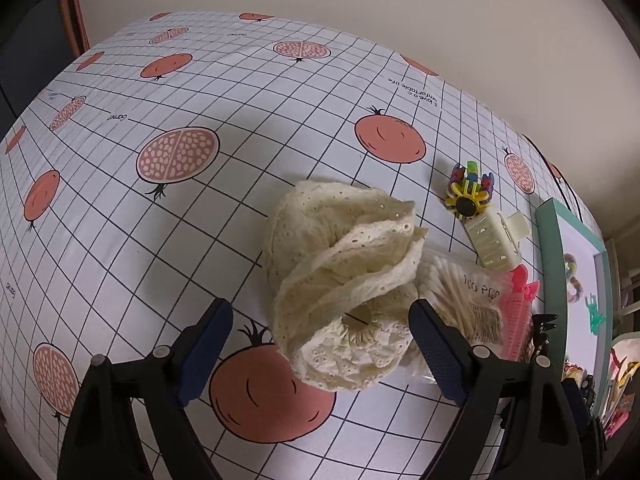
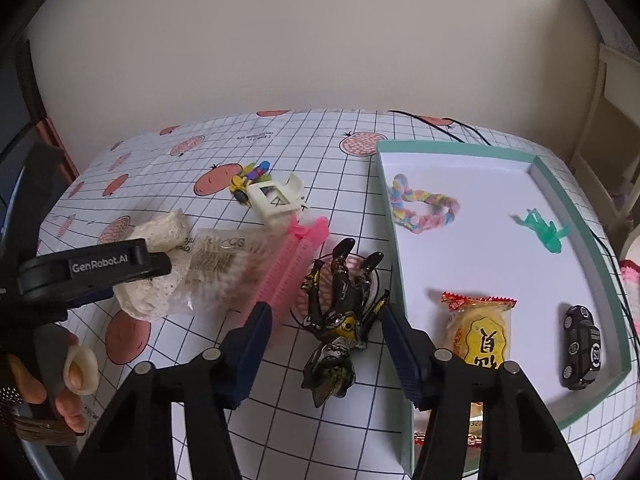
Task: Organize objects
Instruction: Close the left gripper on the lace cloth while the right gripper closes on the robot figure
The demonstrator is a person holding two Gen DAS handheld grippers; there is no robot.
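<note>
four items lie in the tray (image 2: 472,151) at right; six remain at left, left gripper (image 1: 320,336) and right gripper (image 2: 326,338) both spread wide and empty.

Beside the tray (image 2: 560,196): one lace scrunchie (image 1: 344,280), one cotton-swab pack (image 2: 224,264), one pink comb (image 2: 292,264), one cream claw clip (image 2: 276,200), one block toy (image 2: 250,178), one dark figurine (image 2: 340,312).

In the tray: one braided loop (image 2: 424,210), one green figure (image 2: 542,228), one snack packet (image 2: 482,330), one black car (image 2: 580,346).

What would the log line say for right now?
left gripper: open, around cream lace scrunchie | right gripper: open, around black-and-yellow toy figure | green-rimmed tray: partly filled
</note>
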